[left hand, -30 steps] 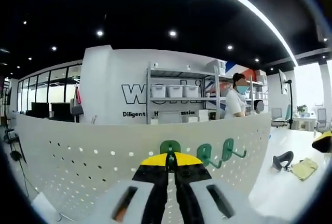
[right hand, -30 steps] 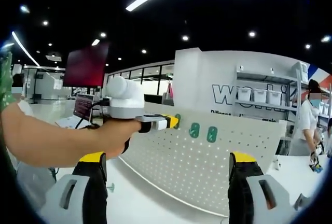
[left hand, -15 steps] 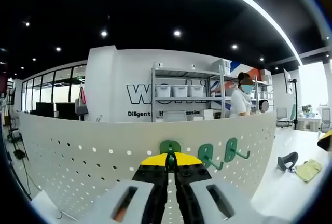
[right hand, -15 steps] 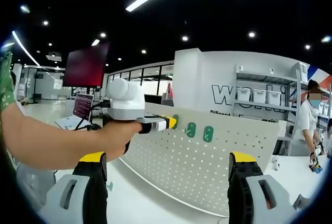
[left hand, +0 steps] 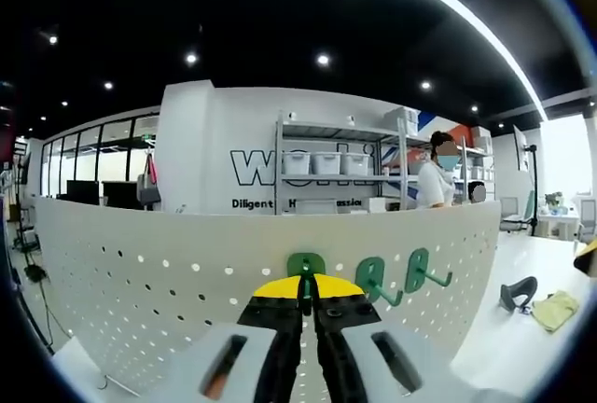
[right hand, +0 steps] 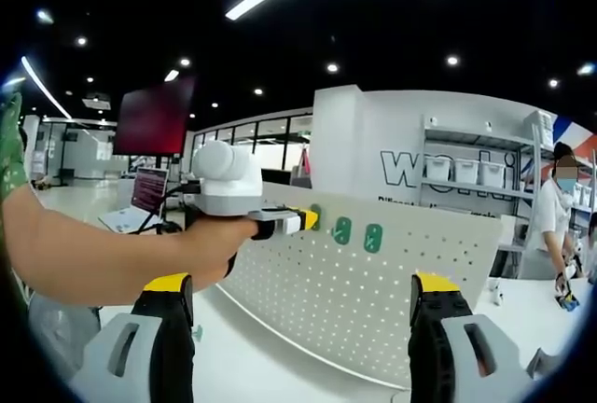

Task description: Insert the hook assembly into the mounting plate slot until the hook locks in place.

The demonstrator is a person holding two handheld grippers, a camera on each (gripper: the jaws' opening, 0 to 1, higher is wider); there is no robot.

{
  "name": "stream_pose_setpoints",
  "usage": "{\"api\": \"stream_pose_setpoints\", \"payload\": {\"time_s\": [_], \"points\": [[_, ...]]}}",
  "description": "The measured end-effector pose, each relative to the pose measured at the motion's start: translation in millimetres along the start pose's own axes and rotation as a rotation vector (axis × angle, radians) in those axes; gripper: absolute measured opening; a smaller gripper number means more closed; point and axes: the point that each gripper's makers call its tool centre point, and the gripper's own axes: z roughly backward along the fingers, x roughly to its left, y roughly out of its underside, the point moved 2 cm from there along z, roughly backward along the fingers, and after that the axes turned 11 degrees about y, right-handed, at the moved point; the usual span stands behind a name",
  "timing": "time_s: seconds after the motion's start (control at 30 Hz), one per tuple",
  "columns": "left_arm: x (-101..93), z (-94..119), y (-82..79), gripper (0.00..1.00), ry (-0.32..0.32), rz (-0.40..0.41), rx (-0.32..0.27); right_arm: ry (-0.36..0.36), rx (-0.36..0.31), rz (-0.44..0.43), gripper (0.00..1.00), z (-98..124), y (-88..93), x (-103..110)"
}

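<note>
A: Left gripper (left hand: 303, 293): jaws clamped on green hook (left hand: 305, 267), pressed to pegboard (left hand: 140, 282). Right gripper (right hand: 303, 305): jaws wide apart, nothing between.

B: Risk?

A: Likely a tilted push; the hook's tabs could miss the holes and it would not lock.

B: Surroundings?

A: Two green hooks (left hand: 387, 277) just beside, crowding that side. Black object (left hand: 518, 291) and yellow cloth (left hand: 552, 308) on table (left hand: 504, 347). Shelving (left hand: 336, 174), person (left hand: 435, 184) far behind.

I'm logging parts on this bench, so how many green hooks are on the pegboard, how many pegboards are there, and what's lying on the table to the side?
Green hooks: 3
Pegboard: 1
Black item on table: 1
Yellow cloth: 1
Total: 6
</note>
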Motion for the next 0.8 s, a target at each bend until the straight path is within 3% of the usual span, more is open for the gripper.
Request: {"api": "stream_pose_setpoints", "payload": {"time_s": [0.8], "points": [[1.8, -1.4, 4.9, 0.03, -0.016, -0.066, 0.037, 0.001, 0.014, -0.012, 0.98, 0.9, 6.8, -3.3]]}}
